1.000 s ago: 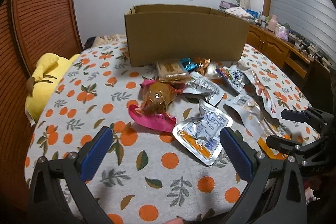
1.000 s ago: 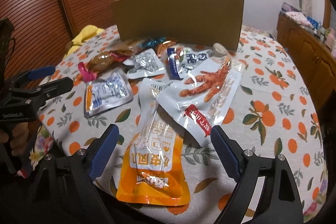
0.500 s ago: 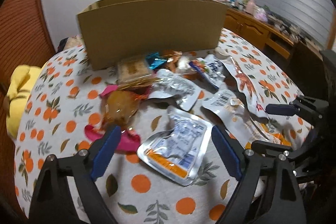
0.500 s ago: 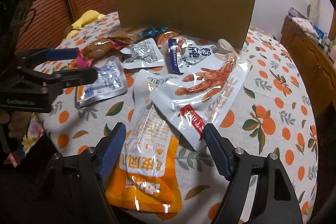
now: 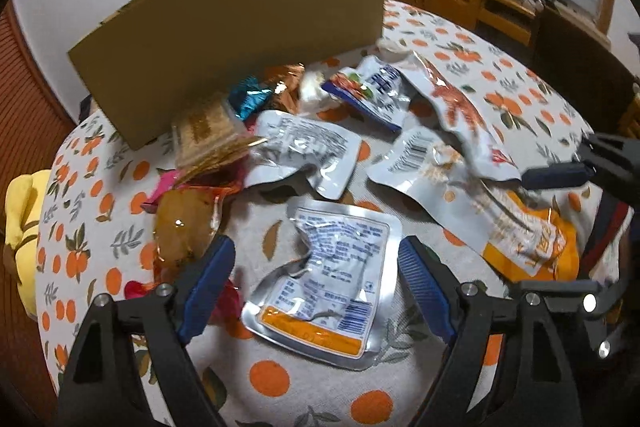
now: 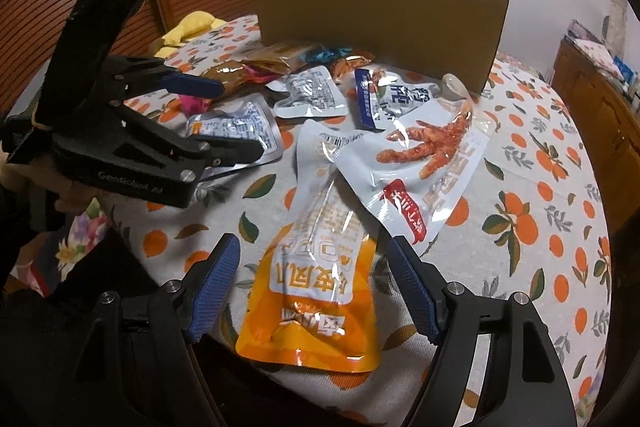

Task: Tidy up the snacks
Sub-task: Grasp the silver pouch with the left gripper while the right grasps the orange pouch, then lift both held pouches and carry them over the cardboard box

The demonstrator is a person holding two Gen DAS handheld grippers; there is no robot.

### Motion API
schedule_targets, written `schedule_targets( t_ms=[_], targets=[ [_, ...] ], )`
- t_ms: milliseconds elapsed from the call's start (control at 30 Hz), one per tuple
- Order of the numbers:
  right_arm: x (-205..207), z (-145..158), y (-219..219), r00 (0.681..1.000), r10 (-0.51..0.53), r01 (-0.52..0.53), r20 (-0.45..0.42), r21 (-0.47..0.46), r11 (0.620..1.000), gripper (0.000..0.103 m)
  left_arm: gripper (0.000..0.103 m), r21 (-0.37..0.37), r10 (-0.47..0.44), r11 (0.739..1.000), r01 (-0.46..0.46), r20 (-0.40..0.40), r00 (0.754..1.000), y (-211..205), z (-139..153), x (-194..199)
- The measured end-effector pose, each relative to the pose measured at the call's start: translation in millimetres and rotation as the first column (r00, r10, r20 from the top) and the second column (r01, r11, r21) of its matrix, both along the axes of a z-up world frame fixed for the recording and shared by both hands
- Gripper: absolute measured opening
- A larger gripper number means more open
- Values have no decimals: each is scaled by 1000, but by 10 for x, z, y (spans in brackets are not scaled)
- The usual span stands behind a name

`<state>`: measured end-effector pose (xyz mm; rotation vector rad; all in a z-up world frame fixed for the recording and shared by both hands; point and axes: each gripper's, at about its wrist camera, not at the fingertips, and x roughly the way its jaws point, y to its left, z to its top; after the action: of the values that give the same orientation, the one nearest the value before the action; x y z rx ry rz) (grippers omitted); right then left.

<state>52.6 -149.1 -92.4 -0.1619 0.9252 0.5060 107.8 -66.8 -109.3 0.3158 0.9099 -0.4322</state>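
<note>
A: Starting at the left, what lies on the round surface with the orange-fruit tablecloth (image 5: 100, 211)?

B: A yellow plush cushion (image 5: 18, 227) at the far left edge, then a clear wrapper with a brown snack and pink ends (image 5: 182, 227). Behind it a clear pack of tan wafers (image 5: 208, 139) leans at the foot of the open brown cardboard box (image 5: 240, 39).

A: And the left tool (image 5: 316, 267)?

B: Its blue-padded jaws stand spread and have just been narrowing. A flat silver foil pouch with an orange bottom strip (image 5: 328, 275) lies on the surface between them; the pads do not touch it.

A: Further right?

B: A second crinkled silver pouch (image 5: 308, 151), a blue-and-white packet (image 5: 376, 91), then a white pouch printed with a red chicken foot (image 6: 424, 163) overlapping a long clear-and-orange pouch (image 6: 316, 279).

A: The right tool (image 6: 312, 275)?

B: Also spread, its jaws having just been drawing in. The orange end of that long pouch lies between the pads at the near edge of the surface. I cannot tell whether either pad grazes it, but nothing is pinched.

A: Are the two tools close?

B: Near, but apart.
</note>
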Motion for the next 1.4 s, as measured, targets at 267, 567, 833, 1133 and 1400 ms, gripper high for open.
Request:
schedule_targets(
  t_ms=[267, 567, 833, 1133, 1400],
  targets=[
    [128, -81, -47, 1000, -15, 15, -16, -17, 1000, 79, 72, -22, -50, 999, 49, -23, 998, -1, -34, -35],
    [243, -110, 11, 1000, -8, 7, -5, -51, 999, 80, 57, -57, -59, 997, 57, -25, 998, 18, -19, -156],
    [303, -106, 61, 1000, 23, -23, -3, -52, 998, 72, 56, -112, 7, 994, -5, 13, 1000, 159, 70, -220],
    [372, -62, 156, 995, 87, -88, -37, -29, 996, 44, 56, -156, 58, 986, -51, 41, 997, 292, 183, -230],
    [337, -54, 176, 996, 82, -82, -33, 2, 997, 40, 56, -180, 92, 981, -79, 64, 994, 382, 288, -224]
  ],
)
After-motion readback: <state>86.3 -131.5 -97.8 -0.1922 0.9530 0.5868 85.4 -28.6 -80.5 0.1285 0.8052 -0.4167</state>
